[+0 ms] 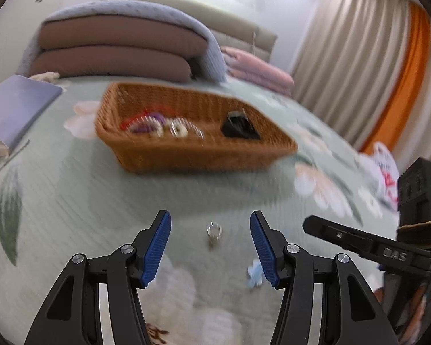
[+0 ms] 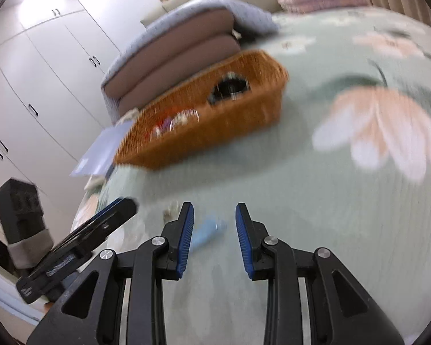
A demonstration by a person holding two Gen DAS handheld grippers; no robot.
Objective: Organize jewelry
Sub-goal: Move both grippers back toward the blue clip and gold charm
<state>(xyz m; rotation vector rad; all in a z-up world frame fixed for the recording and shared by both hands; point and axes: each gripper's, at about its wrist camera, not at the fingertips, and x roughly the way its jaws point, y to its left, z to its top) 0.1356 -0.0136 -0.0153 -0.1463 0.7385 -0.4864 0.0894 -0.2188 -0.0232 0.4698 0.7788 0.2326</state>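
My left claw (image 1: 210,240) wide, empty — small silver ring (image 1: 214,230) on bed between its jaws, near side of wicker basket (image 1: 192,155). My right claw (image 2: 214,224) narrower, empty, over pale blue piece (image 2: 208,231). Basket already holds other jewelry — likely destination.

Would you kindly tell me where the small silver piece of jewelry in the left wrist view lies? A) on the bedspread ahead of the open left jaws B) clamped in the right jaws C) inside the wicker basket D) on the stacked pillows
A: the small silver piece lies on the bedspread, well short of the wicker basket.
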